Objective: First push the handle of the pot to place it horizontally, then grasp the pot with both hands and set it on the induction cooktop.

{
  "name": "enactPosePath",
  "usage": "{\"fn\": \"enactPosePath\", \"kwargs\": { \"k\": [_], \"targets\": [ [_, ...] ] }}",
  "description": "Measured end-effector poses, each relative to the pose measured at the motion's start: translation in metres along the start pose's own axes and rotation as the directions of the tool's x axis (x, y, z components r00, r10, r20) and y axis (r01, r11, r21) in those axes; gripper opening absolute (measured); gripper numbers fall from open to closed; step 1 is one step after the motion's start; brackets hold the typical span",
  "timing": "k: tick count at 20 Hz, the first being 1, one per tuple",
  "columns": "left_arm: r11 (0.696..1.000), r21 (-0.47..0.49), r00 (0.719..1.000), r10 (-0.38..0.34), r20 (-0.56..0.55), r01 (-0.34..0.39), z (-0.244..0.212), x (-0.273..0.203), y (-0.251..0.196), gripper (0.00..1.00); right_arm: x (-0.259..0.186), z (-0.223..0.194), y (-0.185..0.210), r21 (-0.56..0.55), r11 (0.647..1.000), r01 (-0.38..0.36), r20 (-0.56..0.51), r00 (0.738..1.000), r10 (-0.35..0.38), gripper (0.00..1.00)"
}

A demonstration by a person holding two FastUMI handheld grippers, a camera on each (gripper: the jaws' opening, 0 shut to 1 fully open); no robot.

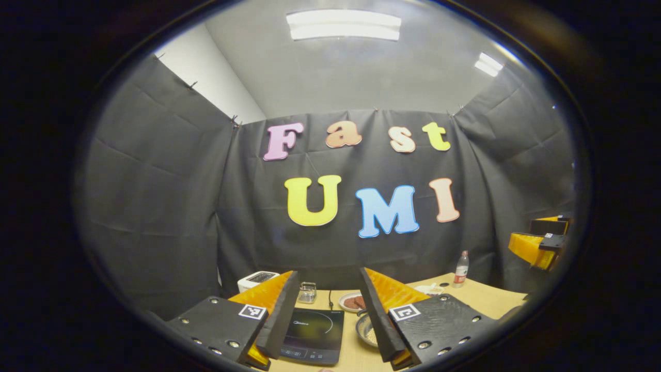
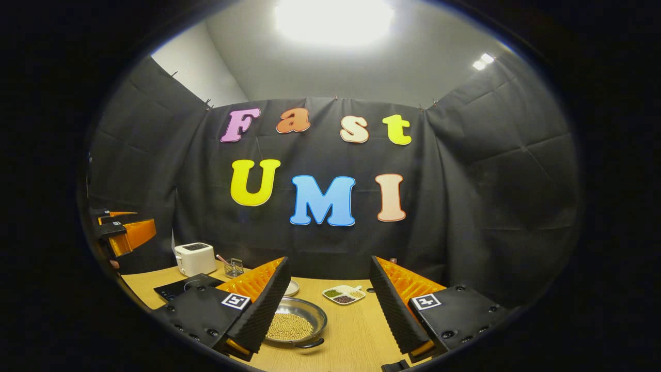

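In the right gripper view, the right gripper [image 2: 328, 305] hangs wide and empty above the desk [image 2: 356, 336], with the pot [image 2: 294, 323] just below and left of its gap, a handle [image 2: 309, 343] at the near rim. The left gripper [image 1: 329, 320], equally wide and empty, hovers over the induction cooktop [image 1: 312, 336], the pot [image 1: 365, 330] just to its right. The right gripper looks nearer for the push. Farther off stand a sectioned dish [image 2: 343, 294], toaster [image 2: 194, 258] and bottle [image 1: 461, 268], none blocking.

Cloth-walled booth with toaster [image 2: 194, 259] and induction cooktop [image 1: 312, 335].

Pot [image 2: 295, 324] beside cooktop [image 1: 313, 335], w/ beans.
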State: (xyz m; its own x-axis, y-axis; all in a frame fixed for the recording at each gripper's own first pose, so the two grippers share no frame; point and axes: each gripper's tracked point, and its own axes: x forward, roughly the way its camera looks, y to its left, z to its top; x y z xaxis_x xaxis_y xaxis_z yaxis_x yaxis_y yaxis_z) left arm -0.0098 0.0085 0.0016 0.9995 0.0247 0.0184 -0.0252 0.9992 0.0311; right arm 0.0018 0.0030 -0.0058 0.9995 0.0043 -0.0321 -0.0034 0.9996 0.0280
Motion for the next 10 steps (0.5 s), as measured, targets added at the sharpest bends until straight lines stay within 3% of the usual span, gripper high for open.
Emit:
{"fn": "enactPosePath", "kwargs": {
  "k": [4,10],
  "targets": [
    [1.0,0.003,1.0,0.003,0.001,-0.003,0.0,-0.0032,0.0033,0.71,0.0,-0.0025,-0.0004,0.005,1.0,0.009,-0.011,1.0,-0.009,0.96],
    [1.0,0.005,1.0,0.003,0.002,-0.003,-0.0001,-0.003,0.0091,0.71,0.0005,-0.0059,0.0012,0.011,1.0,0.018,-0.027,0.999,-0.018,0.7]
  ]
}}
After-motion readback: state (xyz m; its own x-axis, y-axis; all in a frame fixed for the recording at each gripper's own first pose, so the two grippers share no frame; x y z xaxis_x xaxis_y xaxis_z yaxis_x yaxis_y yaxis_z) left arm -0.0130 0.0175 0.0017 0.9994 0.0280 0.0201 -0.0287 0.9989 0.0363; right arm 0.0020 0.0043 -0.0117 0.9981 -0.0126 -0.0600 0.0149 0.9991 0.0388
